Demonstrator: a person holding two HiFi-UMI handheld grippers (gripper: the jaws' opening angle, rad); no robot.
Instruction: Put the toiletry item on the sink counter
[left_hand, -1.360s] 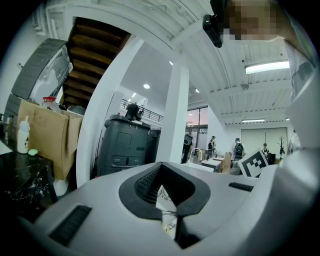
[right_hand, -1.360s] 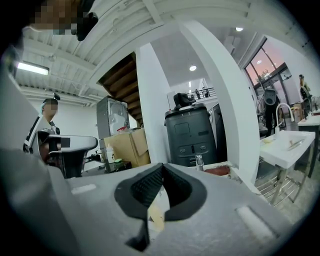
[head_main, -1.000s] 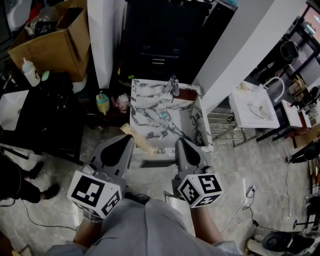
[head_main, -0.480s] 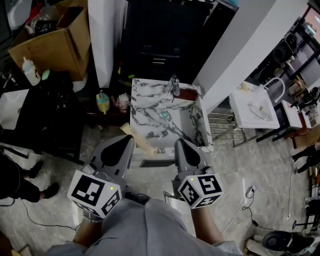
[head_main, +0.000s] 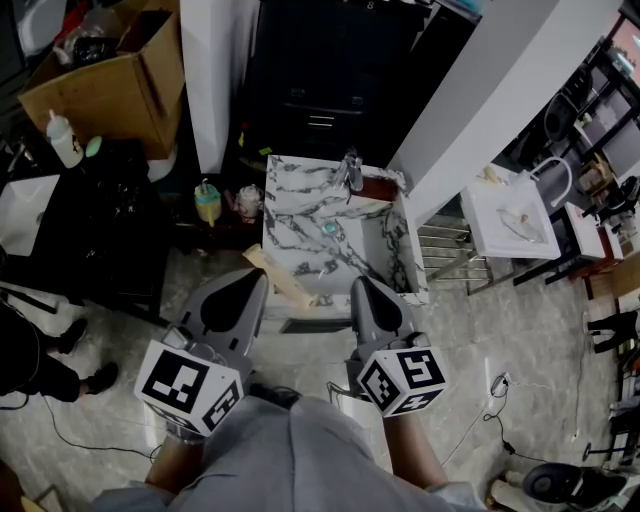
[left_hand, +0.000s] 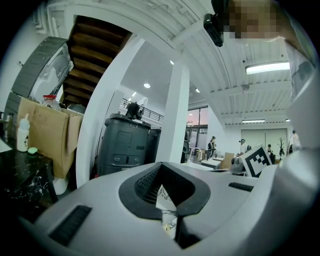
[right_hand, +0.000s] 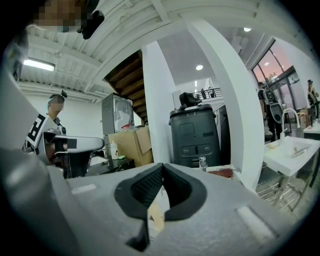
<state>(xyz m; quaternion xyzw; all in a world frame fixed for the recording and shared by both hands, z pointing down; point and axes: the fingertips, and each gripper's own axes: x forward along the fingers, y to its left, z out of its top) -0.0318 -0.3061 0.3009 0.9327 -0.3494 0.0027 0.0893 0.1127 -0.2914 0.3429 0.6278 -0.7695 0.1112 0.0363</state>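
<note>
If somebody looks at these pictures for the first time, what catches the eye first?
Probably the marble-patterned sink in the middle of the head view, with a faucet at its far rim. In front of it, the left tongs and the right tongs are both shut and empty, each bearing a black-and-white marker cube. A cardboard box stands at the upper left.

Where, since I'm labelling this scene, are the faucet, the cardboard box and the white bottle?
faucet (head_main: 349, 171), head view, its metal body.
cardboard box (head_main: 125, 100), head view, its side wall.
white bottle (head_main: 65, 148), head view, its body.
</note>
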